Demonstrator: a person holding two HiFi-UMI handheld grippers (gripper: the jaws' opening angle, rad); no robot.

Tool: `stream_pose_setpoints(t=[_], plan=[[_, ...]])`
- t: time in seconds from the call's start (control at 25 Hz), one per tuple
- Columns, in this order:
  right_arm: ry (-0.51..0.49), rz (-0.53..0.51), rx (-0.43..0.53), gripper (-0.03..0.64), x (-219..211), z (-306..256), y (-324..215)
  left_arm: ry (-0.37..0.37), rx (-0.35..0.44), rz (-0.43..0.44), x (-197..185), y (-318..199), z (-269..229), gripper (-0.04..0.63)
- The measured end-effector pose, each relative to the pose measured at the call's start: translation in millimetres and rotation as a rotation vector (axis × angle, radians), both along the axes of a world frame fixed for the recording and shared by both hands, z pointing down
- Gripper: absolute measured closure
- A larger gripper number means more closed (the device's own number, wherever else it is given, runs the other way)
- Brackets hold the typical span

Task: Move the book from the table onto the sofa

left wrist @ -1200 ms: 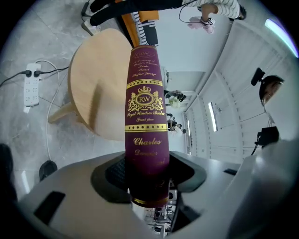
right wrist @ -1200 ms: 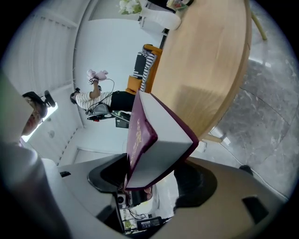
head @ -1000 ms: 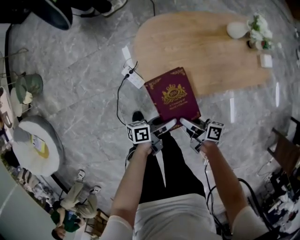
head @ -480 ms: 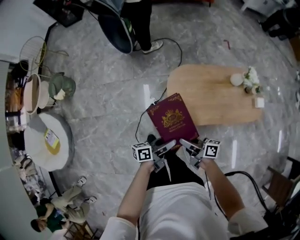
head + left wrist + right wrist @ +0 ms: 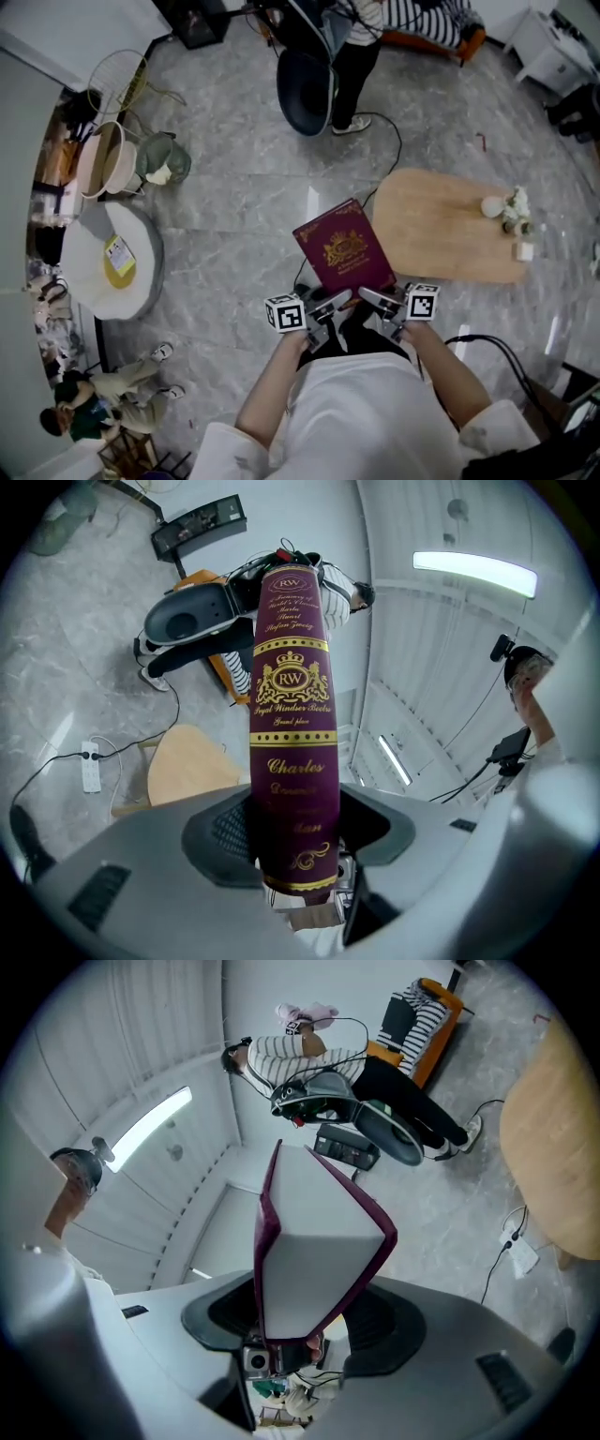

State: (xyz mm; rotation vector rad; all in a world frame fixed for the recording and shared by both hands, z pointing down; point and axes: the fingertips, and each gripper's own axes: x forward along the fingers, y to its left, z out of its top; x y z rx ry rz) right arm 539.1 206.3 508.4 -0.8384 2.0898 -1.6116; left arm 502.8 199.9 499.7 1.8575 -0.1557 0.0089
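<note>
A maroon book point(image 5: 343, 248) with a gold crest hangs in the air above the grey marble floor, left of the oval wooden table point(image 5: 450, 239). Both grippers hold its near edge. My left gripper point(image 5: 330, 305) is shut on the near left corner, and the left gripper view shows the gold-lettered spine point(image 5: 291, 714) running up from between its jaws point(image 5: 295, 855). My right gripper point(image 5: 375, 300) clamps the near right corner, where the right gripper view shows the white page block point(image 5: 314, 1241) between its jaws point(image 5: 300, 1321). An orange sofa point(image 5: 450, 39) stands at the far top.
A white vase point(image 5: 493, 206), flowers and a small box sit at the table's right end. A black round chair point(image 5: 305, 80) and a standing person point(image 5: 356, 52) are between me and the sofa. A white pouf point(image 5: 108, 262), baskets and seated people are at the left. Cables cross the floor.
Both grippers have risen with the book, lifting it off the table's near edge. The table now lies lower and further right, and the far room with the sofa has come into view.
</note>
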Motion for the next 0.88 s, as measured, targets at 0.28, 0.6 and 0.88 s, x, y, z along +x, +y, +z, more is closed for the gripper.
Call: stream_pose_setpoints(t=[0.28, 0.6, 0.88], plan=[[-0.002, -0.084, 0.018, 0.342, -87, -34, -49, 0.009, 0.035, -0.079, -87, -47, -32, 0.370], [-0.017, -0.193, 0.075, 0.344, -141, -55, -78, 0.012, 0.087, -0.183, -139, -73, -55, 0.370], [0.005, -0.339, 0.129, 0.344, -242, -73, -121, 0.015, 0.143, -0.317, -242, -110, -74, 0.371]])
